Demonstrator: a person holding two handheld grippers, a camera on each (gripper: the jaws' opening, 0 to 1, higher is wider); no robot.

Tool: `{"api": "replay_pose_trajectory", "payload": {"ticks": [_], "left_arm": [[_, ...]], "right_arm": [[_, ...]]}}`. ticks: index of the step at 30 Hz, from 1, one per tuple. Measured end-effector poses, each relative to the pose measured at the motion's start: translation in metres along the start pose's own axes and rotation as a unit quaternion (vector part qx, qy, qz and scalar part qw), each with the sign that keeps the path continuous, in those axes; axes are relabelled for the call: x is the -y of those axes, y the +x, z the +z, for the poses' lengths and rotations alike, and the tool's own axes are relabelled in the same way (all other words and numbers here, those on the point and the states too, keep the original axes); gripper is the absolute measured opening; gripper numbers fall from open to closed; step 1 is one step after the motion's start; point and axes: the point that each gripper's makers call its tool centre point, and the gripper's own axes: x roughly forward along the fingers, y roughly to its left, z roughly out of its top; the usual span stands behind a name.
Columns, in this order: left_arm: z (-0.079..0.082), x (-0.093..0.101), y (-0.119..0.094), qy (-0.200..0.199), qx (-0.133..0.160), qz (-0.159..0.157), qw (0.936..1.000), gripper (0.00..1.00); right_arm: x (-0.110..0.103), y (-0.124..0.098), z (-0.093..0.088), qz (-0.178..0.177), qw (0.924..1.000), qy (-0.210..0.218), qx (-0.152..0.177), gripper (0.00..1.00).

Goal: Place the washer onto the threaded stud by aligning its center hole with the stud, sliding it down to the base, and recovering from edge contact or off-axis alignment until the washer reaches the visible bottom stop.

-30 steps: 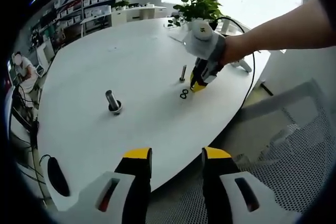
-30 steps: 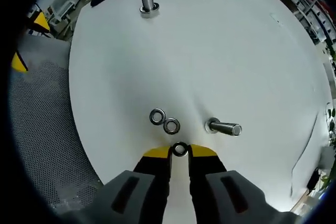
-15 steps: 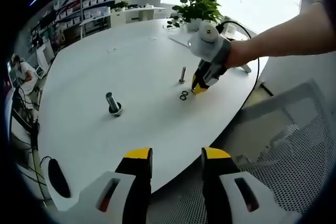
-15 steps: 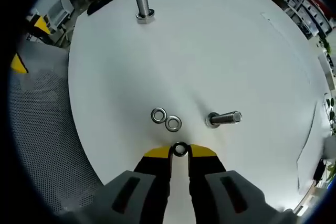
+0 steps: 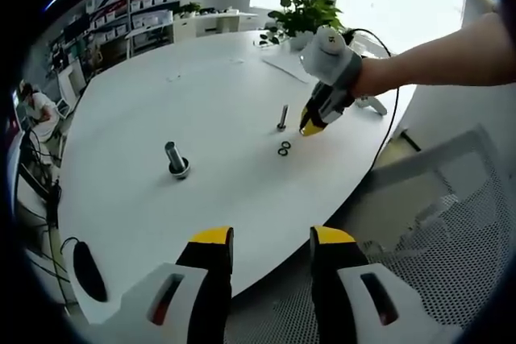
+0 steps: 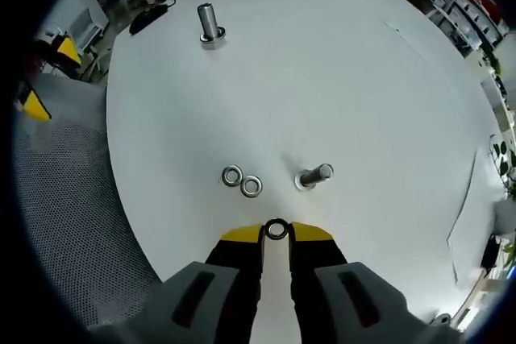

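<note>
While my right gripper (image 6: 276,235) hangs above the white table (image 6: 363,78), its yellow-tipped jaws are pinched on a washer (image 6: 276,230), which sits upright between the tips. Just beyond the tips stands the slim threaded stud (image 6: 313,176), and beside it two more washers (image 6: 242,181) lie flat on the table, touching each other. A thicker bolt (image 6: 210,23) stands well apart, near the far edge.

In the left gripper view, my left gripper (image 5: 272,241) has its jaws spread with nothing between them, held off the near edge of the table (image 5: 161,199) over a mesh chair (image 5: 451,247). From there I see my right gripper (image 5: 313,124) tilted down over the table near the threaded stud (image 5: 282,116), with the two washers (image 5: 285,148) lying close by and the thicker bolt (image 5: 175,159) well to the side. A potted plant (image 5: 305,15) stands at the table's far side.
</note>
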Motion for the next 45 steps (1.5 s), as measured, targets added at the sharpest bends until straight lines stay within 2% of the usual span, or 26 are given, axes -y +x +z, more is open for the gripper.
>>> {"api": "replay_pose_trajectory", "payload": {"ticks": [7, 14, 19, 28, 32, 45], "left_arm": [[0.0, 0.001, 0.0, 0.003, 0.0, 0.0, 1.0, 0.36], [0.0, 0.0, 0.0, 0.002, 0.0, 0.001, 1.0, 0.36], [0.001, -0.001, 0.0, 0.002, 0.001, 0.001, 1.0, 0.36], [0.001, -0.001, 0.0, -0.001, 0.001, 0.002, 1.0, 0.37], [0.001, -0.002, 0.0, -0.001, 0.001, 0.002, 1.0, 0.37], [-0.001, 0.0, 0.001, 0.0, -0.002, 0.0, 1.0, 0.37]], "right_arm": [[0.013, -0.016, 0.015, -0.014, 0.9995, 0.009, 0.027, 0.13], [0.019, -0.027, 0.022, -0.025, 0.999, -0.006, 0.035, 0.13], [0.022, -0.033, 0.035, -0.03, 0.9982, -0.017, 0.049, 0.13], [0.019, -0.028, 0.046, -0.027, 0.9977, -0.038, 0.05, 0.13], [0.017, -0.025, 0.045, -0.028, 0.9975, -0.05, 0.041, 0.13], [0.021, -0.015, 0.045, -0.023, 0.9982, -0.048, 0.029, 0.13]]}}
